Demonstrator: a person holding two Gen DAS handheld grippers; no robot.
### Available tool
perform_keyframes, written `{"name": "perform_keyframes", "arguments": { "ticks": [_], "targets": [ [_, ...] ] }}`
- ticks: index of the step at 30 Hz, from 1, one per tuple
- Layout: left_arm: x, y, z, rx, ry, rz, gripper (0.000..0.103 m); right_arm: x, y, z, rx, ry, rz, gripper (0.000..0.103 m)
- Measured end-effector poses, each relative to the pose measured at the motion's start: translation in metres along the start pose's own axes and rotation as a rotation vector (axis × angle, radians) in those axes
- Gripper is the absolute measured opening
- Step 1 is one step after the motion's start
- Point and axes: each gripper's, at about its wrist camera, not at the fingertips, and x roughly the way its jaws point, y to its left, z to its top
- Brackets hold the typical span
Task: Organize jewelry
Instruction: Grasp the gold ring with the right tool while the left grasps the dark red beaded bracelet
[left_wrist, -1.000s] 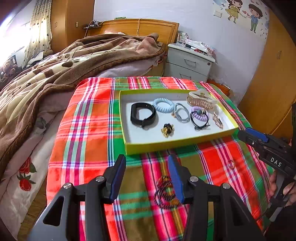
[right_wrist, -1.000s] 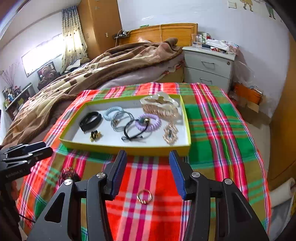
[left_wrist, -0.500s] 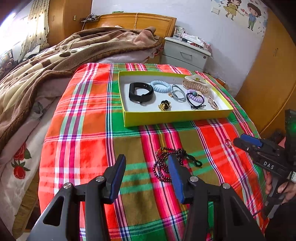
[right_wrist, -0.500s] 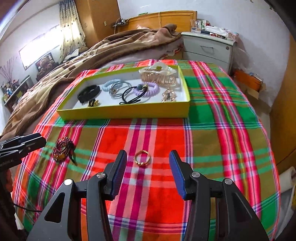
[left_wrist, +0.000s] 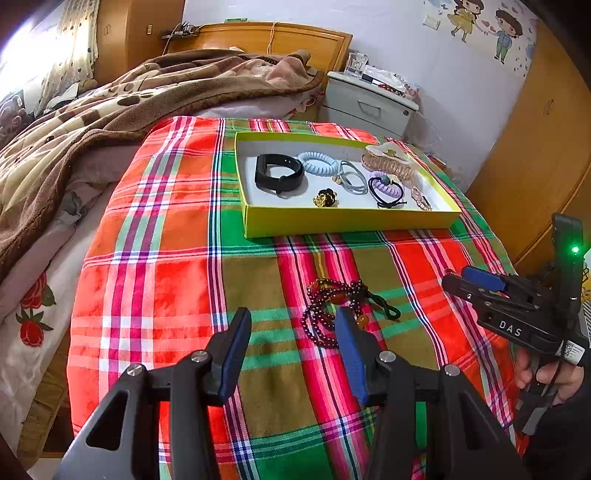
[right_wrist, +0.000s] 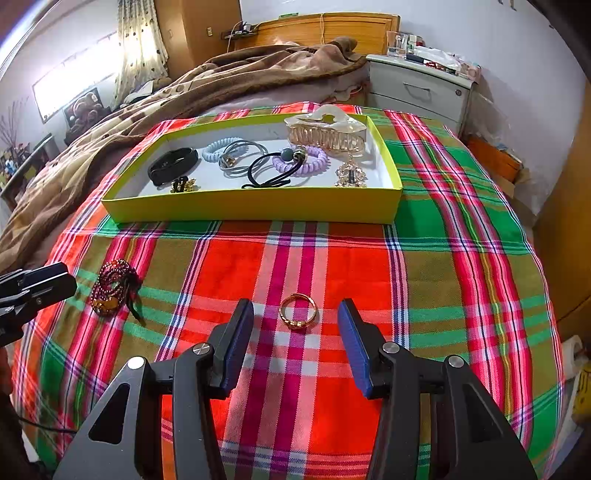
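Note:
A yellow-green tray (left_wrist: 347, 221) (right_wrist: 251, 210) on the plaid cloth holds a black band (left_wrist: 279, 173), coiled hair ties, a hair claw (right_wrist: 327, 133) and small gold pieces. A dark red bead bracelet (left_wrist: 332, 310) (right_wrist: 112, 286) lies on the cloth in front of the tray. A gold ring (right_wrist: 298, 311) lies further right. My left gripper (left_wrist: 291, 336) is open and empty, its right finger over the bracelet's near edge. My right gripper (right_wrist: 295, 332) is open and empty, with the ring just ahead between its fingers; it also shows in the left wrist view (left_wrist: 476, 284).
The plaid cloth (right_wrist: 443, 258) covers the end of a bed, with a brown blanket (left_wrist: 110, 110) to the left. A grey nightstand (left_wrist: 369, 103) and wooden wardrobe stand behind and right. The cloth drops off at the left, right and near edges.
Both grippers have pulled back from the tray and lowered toward the cloth. The bracelet now sits by the left fingers and the ring between the right fingers. Both stay open.

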Motion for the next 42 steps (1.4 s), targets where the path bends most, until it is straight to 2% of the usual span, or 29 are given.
{"name": "perform_keyframes", "arguments": {
  "ticks": [3, 8, 11, 17, 25, 27, 31, 34, 42],
  "targets": [
    [0.001, -0.001, -0.001, 0.003, 0.007, -0.003, 0.049, 0.001, 0.004, -0.001, -0.019, 0.001, -0.021, 0.046],
    [0.003, -0.002, -0.001, 0.004, 0.011, -0.009, 0.049, 0.000, 0.008, -0.003, -0.044, -0.004, -0.034, 0.027],
    [0.005, -0.002, -0.002, 0.003, 0.019, -0.010, 0.049, 0.000, 0.009, -0.003, -0.045, -0.004, -0.031, 0.023],
    [0.007, -0.004, -0.001, 0.007, 0.026, -0.021, 0.049, -0.003, 0.004, -0.003, -0.017, -0.018, -0.029, 0.023],
    [0.015, -0.020, 0.009, 0.095, 0.045, -0.029, 0.049, -0.024, -0.006, -0.001, 0.022, -0.076, -0.016, 0.023],
    [0.019, -0.022, 0.015, 0.127, 0.048, -0.012, 0.049, -0.028, -0.006, 0.000, 0.021, -0.085, -0.014, 0.023],
    [0.030, -0.023, 0.021, 0.179, 0.093, 0.094, 0.049, -0.033, -0.008, 0.002, 0.030, -0.104, -0.003, 0.023],
    [0.036, -0.025, 0.019, 0.207, 0.132, 0.090, 0.049, -0.034, -0.009, 0.003, 0.032, -0.116, 0.007, 0.023],
    [0.047, -0.042, 0.022, 0.279, 0.142, 0.102, 0.050, -0.034, -0.011, 0.004, 0.042, -0.123, 0.020, 0.023]
  ]
}}
